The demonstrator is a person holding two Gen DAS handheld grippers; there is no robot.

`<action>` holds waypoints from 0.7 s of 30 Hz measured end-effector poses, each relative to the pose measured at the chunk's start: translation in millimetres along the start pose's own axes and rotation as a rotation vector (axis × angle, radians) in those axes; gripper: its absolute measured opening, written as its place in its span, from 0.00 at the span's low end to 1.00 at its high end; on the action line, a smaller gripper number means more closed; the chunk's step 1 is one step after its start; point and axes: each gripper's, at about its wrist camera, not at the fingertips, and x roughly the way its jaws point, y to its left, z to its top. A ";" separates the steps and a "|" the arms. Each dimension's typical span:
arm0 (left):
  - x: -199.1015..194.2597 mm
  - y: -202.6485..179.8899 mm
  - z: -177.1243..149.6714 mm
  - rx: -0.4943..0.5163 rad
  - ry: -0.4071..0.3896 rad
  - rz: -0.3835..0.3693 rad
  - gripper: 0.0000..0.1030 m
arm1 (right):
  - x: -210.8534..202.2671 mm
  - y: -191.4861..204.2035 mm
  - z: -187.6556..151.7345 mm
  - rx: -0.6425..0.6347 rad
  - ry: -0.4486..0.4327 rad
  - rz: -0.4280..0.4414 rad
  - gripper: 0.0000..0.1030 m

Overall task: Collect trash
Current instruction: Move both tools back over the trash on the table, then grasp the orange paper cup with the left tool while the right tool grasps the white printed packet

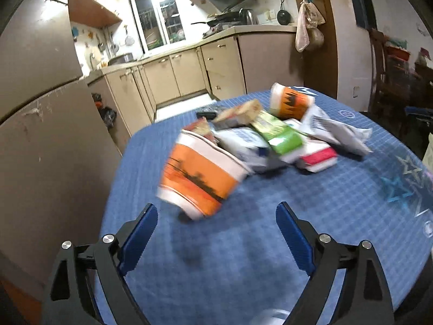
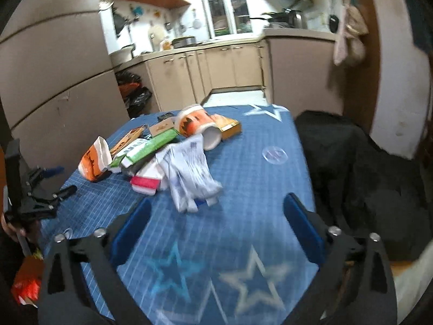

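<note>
Trash pile (image 1: 270,140): cartons, wrappers and cups heaped on the blue gridded bench (image 1: 297,216); all print is too blurred to read.

Near orange-and-white paper cup (image 1: 200,176): on its side just ahead of the left gripper (image 1: 216,222), towards its left jaw. Its long axis runs diagonally; the mouth faces up and away from the jaws, towards the heap.

Far orange cup (image 2: 197,124): also on its side, well ahead of the right gripper (image 2: 216,216); its open mouth points back towards those jaws.

Green carton (image 2: 151,149): long axis diagonal, lying across the middle of the heap.

White printed wrapper (image 2: 189,173): just ahead of the right jaws, its long axis pointing towards them.

Pink-and-white pack (image 2: 146,181): beside the wrapper.

Both pairs of jaws: spread wide, nothing between them.
</note>
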 end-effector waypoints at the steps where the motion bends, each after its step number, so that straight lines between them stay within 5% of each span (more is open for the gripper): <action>1: 5.6 6.8 3.1 0.021 -0.006 -0.042 0.94 | 8.9 0.4 3.6 -0.013 0.021 0.009 0.95; 11: 68.8 26.3 18.4 0.243 0.029 -0.142 0.95 | 97.8 10.8 32.3 -0.142 0.250 0.109 0.95; 17: 102.4 25.0 23.0 0.263 0.094 -0.232 0.93 | 135.5 15.5 31.3 -0.158 0.376 0.141 0.94; 19: 106.9 26.2 20.7 0.244 0.108 -0.259 0.82 | 139.2 16.3 26.0 -0.167 0.365 0.114 0.85; 21: 105.0 30.7 19.3 0.204 0.103 -0.263 0.80 | 133.0 18.2 24.4 -0.177 0.337 0.095 0.56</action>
